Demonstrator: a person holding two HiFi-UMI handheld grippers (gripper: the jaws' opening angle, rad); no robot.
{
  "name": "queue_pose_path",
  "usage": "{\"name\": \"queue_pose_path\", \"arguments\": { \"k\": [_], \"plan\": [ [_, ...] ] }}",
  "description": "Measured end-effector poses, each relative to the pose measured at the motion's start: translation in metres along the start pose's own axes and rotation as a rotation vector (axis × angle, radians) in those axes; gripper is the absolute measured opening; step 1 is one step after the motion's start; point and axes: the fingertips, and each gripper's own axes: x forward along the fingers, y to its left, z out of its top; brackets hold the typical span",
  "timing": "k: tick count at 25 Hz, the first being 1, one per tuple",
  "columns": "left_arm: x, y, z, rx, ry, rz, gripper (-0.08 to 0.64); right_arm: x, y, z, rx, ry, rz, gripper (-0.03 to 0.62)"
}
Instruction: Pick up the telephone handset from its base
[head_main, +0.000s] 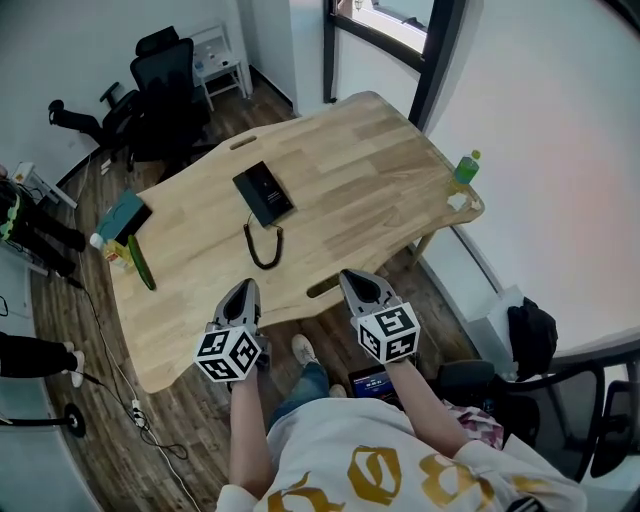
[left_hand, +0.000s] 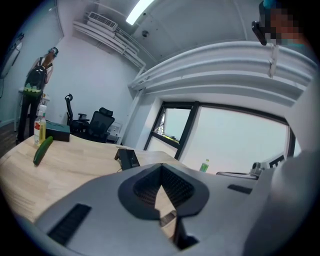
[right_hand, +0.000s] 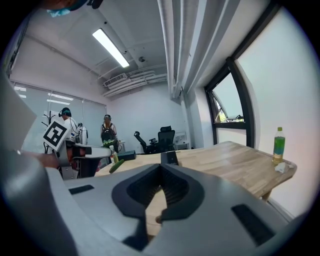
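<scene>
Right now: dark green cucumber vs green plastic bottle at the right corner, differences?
The dark green cucumber lies flat at the left end; the green plastic bottle stands upright at the right corner. The cucumber is darker, the bottle paler yellow-green. Both rest on the light wooden table.

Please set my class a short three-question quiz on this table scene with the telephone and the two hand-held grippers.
1. True or false: the left gripper is shut on the telephone.
2. Which thing lies beside the teal box? A) a cucumber B) scissors C) a mug
3. Fill in: in the head view, the green bottle stands at the table's ____ end.

Key: 1 false, it is shut on nothing, apart from the telephone; 2 A; 3 right.
</scene>
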Motion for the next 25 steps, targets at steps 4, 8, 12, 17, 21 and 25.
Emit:
{"name": "queue_pose_path", "arguments": {
  "k": [4, 8, 12, 17, 21, 25],
  "plan": [
    [0.038, 0.028, 0.013, -0.012, 0.005, 0.006, 0.005, 0.046, -0.015, 0.006, 0.007, 0.020, -0.001, 0.005],
    [0.078, 0.062, 0.031, -0.035, 0.014, 0.010, 0.005, 0.095, -0.025, 0.013, 0.009, 0.051, 0.000, 0.005],
    [0.118, 0.091, 0.047, -0.057, 0.020, -0.007, 0.006, 0.138, -0.033, 0.020, 0.008, 0.073, -0.009, 0.005],
    [0.157, 0.114, 0.052, -0.072, 0.045, -0.047, 0.005, 0.176, -0.047, 0.027, 0.006, 0.079, -0.043, 0.005],
    [0.172, 0.127, 0.056, -0.120, 0.033, -0.055, 0.005, 0.188, -0.050, 0.028, 0.005, 0.089, -0.057, 0.005],
    [0.185, 0.134, 0.059, -0.138, 0.037, -0.052, 0.006, 0.192, -0.055, 0.032, 0.005, 0.076, -0.075, 0.005]
  ]
}}
